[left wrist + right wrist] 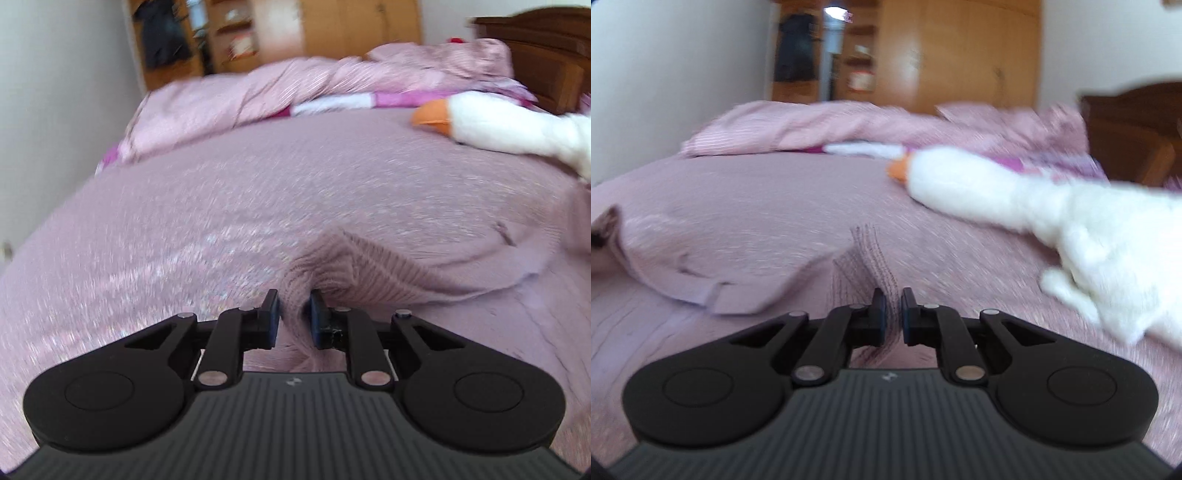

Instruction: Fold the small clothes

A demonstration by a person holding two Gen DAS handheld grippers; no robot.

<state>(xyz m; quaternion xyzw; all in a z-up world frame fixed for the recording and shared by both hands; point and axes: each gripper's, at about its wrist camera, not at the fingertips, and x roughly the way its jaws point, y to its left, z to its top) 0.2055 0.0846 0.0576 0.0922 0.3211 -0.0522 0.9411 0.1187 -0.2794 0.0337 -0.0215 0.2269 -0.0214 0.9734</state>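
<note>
Both grippers, left (pixel 294 314) and right (pixel 894 314), pinching sweater (pixel 388 266) edges (open bedspread (pixel 258 177) ahead)

A small pink ribbed-knit garment (pixel 388 266) is lying on the pink bedspread, nearly matching it in colour. In the left wrist view it is bunching at 6 o'clock and spreading toward 3 o'clock; in the right wrist view its fabric (pixel 720 266) is draping from 6 toward 9 o'clock, one edge raised.

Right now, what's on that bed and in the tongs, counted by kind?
Pink knit garment: 1
White goose toy: 1
Rumpled pink duvet: 1
Tongs, left and right, each shut on the garment: 2
Total: 5
</note>
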